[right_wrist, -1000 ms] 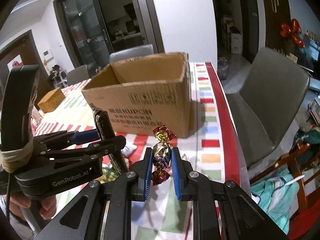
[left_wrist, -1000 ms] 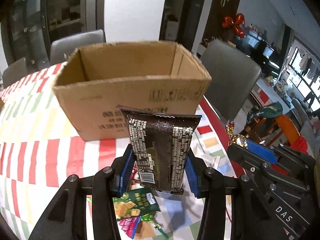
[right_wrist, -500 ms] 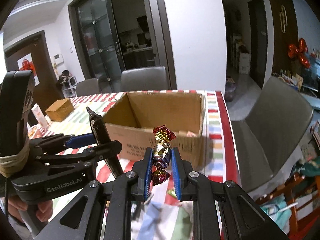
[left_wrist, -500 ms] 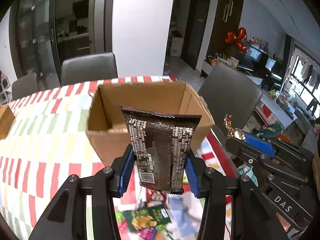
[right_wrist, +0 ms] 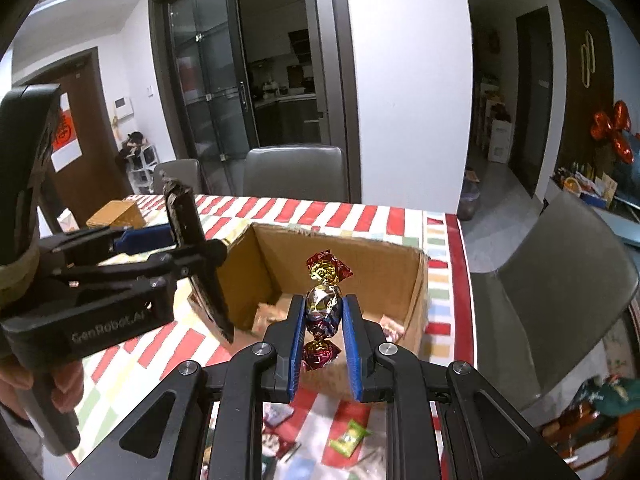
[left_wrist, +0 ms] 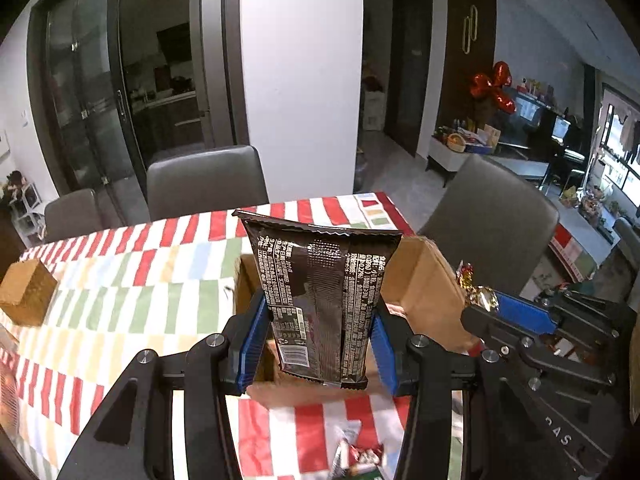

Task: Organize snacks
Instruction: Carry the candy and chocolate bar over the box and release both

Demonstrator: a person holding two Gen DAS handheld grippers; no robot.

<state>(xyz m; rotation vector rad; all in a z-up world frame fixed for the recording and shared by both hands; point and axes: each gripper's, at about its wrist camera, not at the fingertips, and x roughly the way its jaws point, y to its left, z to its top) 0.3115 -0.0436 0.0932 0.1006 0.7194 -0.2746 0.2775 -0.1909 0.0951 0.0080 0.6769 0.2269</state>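
Note:
My left gripper (left_wrist: pixel 318 340) is shut on a dark brown snack packet (left_wrist: pixel 320 300), held upright over the near left corner of an open cardboard box (left_wrist: pixel 424 280). In the right wrist view the same packet (right_wrist: pixel 196 256) shows edge-on in that gripper (right_wrist: pixel 192 264), left of the box (right_wrist: pixel 416 300). My right gripper (right_wrist: pixel 322 320) is shut on a foil-wrapped candy (right_wrist: pixel 324 300) in red, gold and silver, hovering above the box's near wall. That candy (left_wrist: pixel 474 288) also pokes out at the right of the left wrist view. A few snacks lie on the box floor.
The box stands on a table with a red, green and white striped cloth (right_wrist: pixel 360 216). Loose snack packets (right_wrist: pixel 348 438) lie on the cloth below the grippers. A small woven box (left_wrist: pixel 24 296) sits at the far left. Grey chairs (right_wrist: pixel 296 172) ring the table.
Both grippers have risen and moved toward the box, so I now look down into it from above. The packet and the candy stay gripped as before.

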